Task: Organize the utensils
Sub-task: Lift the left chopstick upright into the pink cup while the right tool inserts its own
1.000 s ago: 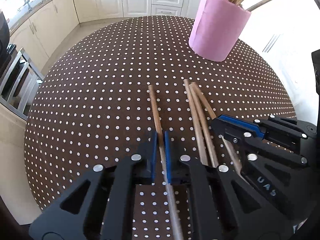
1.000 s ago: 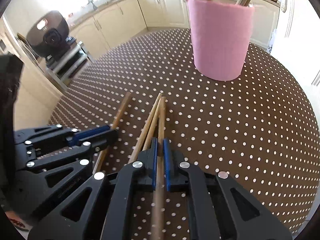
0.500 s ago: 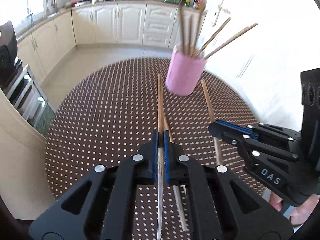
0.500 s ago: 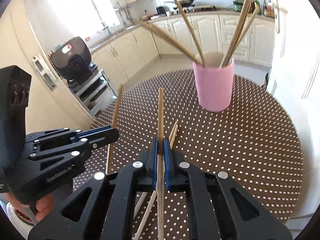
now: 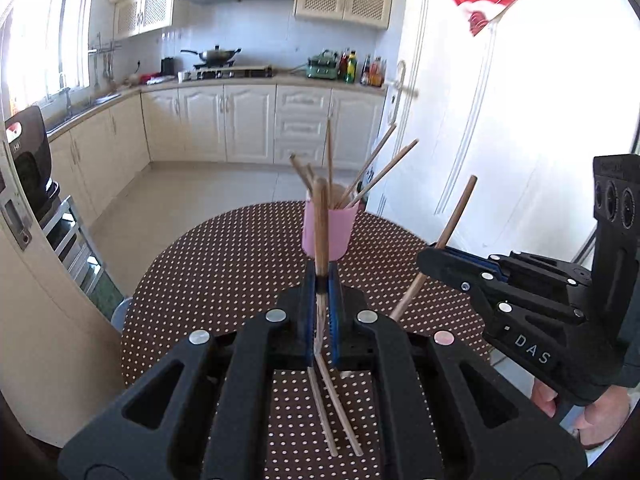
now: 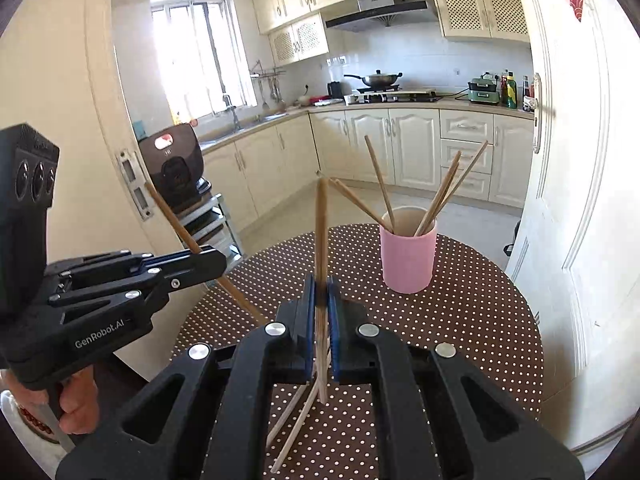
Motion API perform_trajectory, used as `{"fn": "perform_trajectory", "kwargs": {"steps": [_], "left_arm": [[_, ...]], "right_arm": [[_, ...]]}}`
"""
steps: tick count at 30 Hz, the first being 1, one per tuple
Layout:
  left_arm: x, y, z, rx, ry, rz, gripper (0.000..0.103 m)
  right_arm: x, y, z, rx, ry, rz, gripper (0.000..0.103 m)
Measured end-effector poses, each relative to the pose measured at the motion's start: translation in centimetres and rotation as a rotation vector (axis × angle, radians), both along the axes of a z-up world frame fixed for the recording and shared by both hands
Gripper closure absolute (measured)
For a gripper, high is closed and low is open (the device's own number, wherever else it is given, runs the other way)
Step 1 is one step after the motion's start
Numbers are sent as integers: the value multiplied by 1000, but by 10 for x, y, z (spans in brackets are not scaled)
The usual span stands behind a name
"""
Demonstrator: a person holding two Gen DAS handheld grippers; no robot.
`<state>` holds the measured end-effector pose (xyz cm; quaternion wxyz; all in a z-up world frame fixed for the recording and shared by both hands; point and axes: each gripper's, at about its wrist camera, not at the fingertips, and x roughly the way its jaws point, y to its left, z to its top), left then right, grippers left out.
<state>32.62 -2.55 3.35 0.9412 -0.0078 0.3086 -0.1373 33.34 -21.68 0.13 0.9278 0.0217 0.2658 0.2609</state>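
Note:
My left gripper (image 5: 321, 280) is shut on a wooden chopstick (image 5: 320, 224), held tilted up well above the table; it also shows in the right wrist view (image 6: 216, 258) at the left. My right gripper (image 6: 321, 282) is shut on another chopstick (image 6: 321, 232), raised the same way; it shows in the left wrist view (image 5: 430, 254) at the right. A pink cup (image 5: 329, 232) (image 6: 407, 258) stands on the far side of the table with several chopsticks in it. Two chopsticks (image 5: 334, 412) (image 6: 294, 424) lie on the table below the grippers.
The round table has a brown cloth with white dots (image 5: 224, 264) (image 6: 472, 320). A white door (image 6: 568, 200) stands close on the right. A rack with a dark appliance (image 6: 176, 168) stands at the left. Kitchen cabinets (image 5: 248, 120) line the back.
Both grippers closed on chopsticks lying on the table, then lifted them high and tilted them upward. The cup now appears farther away and lower in view.

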Motion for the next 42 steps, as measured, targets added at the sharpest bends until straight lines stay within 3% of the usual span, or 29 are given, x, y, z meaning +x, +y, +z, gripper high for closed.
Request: {"fn": "perform_trajectory", "kwargs": {"steps": [18,25,29,37,42], "left_arm": [[-19,-26,10,99,-127,4,97],[4,-41,26,124,-175,-2,97],[21,-55,41,159,-253,3,97],[70,-68,65,48,-351,-3,97],[102,-83,61,35,-400,15,97]], "right_arm": [[-13,-10,16,-6,-81,7,98],[2,-23,27,-12,-136,-53,98],[17,-37,37,-11,-186,-111,98],[51,-60,49,69,-275,-205,98],[72,-68,46,89,-331,-270,98]]}}
